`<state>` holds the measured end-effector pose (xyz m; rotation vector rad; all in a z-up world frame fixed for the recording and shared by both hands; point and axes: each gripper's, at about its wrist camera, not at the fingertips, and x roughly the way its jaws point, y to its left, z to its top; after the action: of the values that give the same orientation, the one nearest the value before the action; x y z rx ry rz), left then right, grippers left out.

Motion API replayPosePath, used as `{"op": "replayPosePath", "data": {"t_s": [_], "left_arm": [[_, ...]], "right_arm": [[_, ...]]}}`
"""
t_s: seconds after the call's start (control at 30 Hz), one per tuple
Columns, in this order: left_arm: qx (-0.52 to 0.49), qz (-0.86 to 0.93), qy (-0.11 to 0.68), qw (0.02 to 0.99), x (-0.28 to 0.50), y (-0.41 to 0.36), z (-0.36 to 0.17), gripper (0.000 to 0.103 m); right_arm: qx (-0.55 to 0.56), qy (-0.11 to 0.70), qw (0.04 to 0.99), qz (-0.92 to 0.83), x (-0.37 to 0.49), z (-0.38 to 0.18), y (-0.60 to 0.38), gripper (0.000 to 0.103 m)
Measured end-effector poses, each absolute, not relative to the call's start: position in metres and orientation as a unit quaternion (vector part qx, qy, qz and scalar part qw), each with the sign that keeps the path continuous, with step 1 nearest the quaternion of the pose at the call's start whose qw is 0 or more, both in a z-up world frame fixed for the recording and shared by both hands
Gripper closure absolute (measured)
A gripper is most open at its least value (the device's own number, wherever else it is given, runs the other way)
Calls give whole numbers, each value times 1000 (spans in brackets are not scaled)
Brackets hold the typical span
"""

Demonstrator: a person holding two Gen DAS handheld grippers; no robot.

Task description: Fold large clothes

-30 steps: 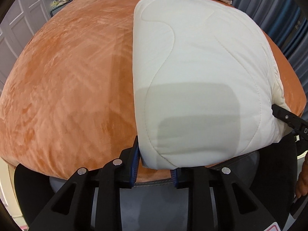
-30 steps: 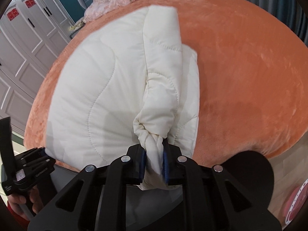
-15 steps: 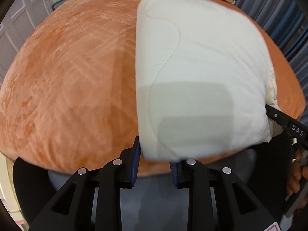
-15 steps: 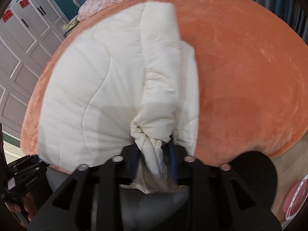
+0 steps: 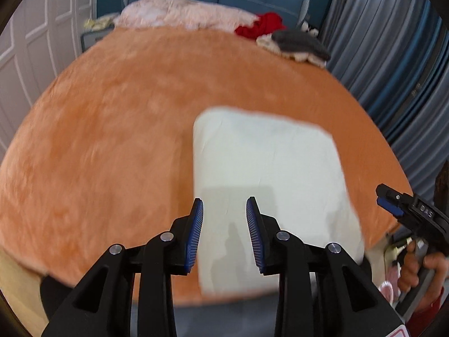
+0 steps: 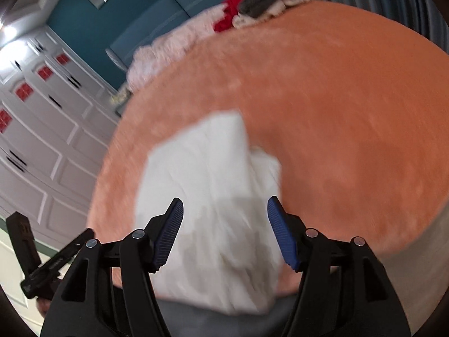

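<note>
Hovering over folded white garment (image 5: 269,174) | left gripper (image 5: 224,210) spread, just opening, empty | right gripper (image 6: 224,210) likewise

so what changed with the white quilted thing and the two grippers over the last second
Both grippers let go and pulled up and away. The right gripper, clamped on a bunched end of the white quilted garment, has just been opening, with nothing between its pads. The left gripper opened too. The garment stays folded on the orange bed cover.
</note>
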<state>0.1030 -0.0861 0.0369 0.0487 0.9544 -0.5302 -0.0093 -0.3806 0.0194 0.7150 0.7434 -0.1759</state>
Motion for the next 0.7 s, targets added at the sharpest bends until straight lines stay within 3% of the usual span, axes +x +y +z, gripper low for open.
{"op": "replayPosePath", "data": {"t_s": [0.2, 0.27, 0.5, 0.53, 0.57, 0.6, 0.63, 0.7], "left_arm": [[40, -250, 449, 857, 158, -148, 34, 73], [46, -248, 453, 855, 171, -161, 29, 73], [76, -233, 466, 850, 199, -195, 2, 73], [78, -232, 471, 847, 203, -199, -4, 73], [79, -233, 476, 844, 206, -203, -10, 73], [80, -232, 479, 843, 208, -205, -14, 73], [83, -231, 483, 841, 210, -207, -21, 73], [87, -231, 486, 839, 213, -211, -30, 73]], "right_arm": [[364, 334, 865, -89, 51, 26, -395, 40], [371, 337, 859, -107, 68, 19, -402, 34], [399, 371, 829, -126, 112, -30, -409, 32], [396, 379, 827, -123, 116, -37, -407, 41], [385, 389, 829, -117, 120, -45, -404, 68], [371, 394, 833, -113, 122, -49, -401, 82], [363, 392, 838, -109, 122, -50, -400, 90], [341, 363, 858, -124, 113, -45, -397, 95]]}}
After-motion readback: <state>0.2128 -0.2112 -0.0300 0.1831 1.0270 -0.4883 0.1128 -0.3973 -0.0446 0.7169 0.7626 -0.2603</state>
